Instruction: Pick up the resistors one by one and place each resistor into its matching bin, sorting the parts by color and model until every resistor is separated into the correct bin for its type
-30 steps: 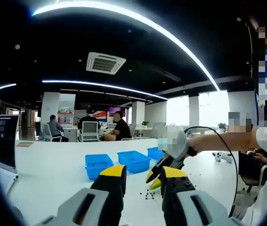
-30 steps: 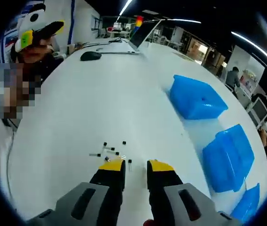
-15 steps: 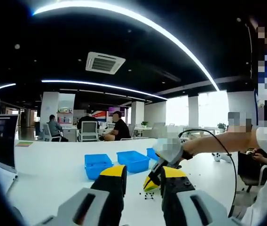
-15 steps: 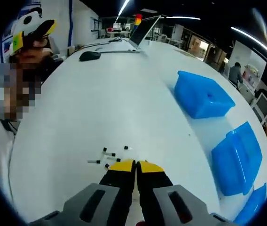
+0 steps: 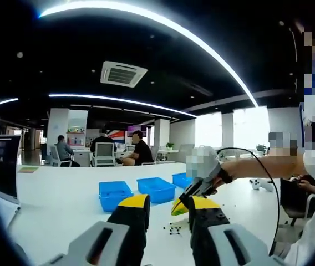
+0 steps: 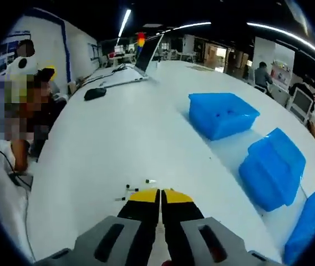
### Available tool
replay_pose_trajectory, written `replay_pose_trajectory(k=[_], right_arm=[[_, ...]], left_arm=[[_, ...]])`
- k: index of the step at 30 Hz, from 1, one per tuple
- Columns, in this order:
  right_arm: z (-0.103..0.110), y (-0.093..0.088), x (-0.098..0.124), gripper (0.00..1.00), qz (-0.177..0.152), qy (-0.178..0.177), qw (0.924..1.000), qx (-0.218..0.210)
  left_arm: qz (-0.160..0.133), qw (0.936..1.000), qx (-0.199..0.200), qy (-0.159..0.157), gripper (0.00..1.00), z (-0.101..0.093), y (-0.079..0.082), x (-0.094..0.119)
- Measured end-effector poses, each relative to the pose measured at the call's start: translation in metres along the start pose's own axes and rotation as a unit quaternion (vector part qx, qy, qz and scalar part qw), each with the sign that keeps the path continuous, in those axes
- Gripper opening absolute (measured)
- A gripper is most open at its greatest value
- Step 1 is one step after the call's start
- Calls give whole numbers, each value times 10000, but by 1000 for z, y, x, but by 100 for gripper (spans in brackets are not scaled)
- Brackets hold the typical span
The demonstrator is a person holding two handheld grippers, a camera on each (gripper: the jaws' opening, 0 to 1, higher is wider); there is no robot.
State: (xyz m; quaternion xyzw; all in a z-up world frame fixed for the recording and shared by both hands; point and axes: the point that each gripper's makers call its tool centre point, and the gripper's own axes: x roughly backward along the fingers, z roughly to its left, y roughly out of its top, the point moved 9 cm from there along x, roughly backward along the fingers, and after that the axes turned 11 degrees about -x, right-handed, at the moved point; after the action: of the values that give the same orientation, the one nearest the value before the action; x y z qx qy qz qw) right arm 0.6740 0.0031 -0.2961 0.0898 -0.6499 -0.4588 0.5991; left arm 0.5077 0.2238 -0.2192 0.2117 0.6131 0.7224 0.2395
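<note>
Left gripper view: the right gripper (image 5: 178,206) has lifted slightly off the scattered resistors (image 5: 173,228) since half a second ago; the left gripper (image 5: 168,206) stays spread, the resistors lying beyond its jaws on the glossy white table (image 5: 63,199).

Right gripper view: the yellow-tipped jaws remain clenched; whether they grip a resistor, I cannot tell. Tiny dark resistors (image 6: 131,191) lie just left of the tips, with three boxy blue plastic bins (image 6: 221,113) to the right.

Left gripper (image 5: 169,208) held level, jaws parted, right gripper (image 6: 161,194) angled downward, yellow-tipped jaws pressed together, its tips (image 5: 181,206) also visible in the left gripper view, forearm (image 5: 257,166) extended behind it.
</note>
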Motion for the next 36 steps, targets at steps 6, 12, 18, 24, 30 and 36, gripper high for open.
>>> replay_pose_trajectory(k=[6, 12, 18, 24, 30, 36], right_arm=[[0, -2, -19, 19, 375, -114, 9991, 127], [2, -2, -26, 5, 422, -142, 9989, 159], [0, 1, -28, 5, 457, -181, 9987, 137], [-6, 15, -13, 4, -130, 53, 9985, -536], [-7, 19, 12, 4, -416, 6, 9970, -655], [-4, 12, 52, 4, -1117, 23, 9895, -918]], left_arm=[[-8, 10000, -20, -7, 30, -1, 1, 0], [-11, 10000, 11, 21, 30, 3, 0, 1], [2, 10000, 19, -14, 30, 2, -1, 0], [-14, 10000, 15, 19, 30, 2, 0, 3], [-31, 10000, 11, 9, 29, 0, 2, 3], [-43, 10000, 12, -21, 29, -2, 3, 3]])
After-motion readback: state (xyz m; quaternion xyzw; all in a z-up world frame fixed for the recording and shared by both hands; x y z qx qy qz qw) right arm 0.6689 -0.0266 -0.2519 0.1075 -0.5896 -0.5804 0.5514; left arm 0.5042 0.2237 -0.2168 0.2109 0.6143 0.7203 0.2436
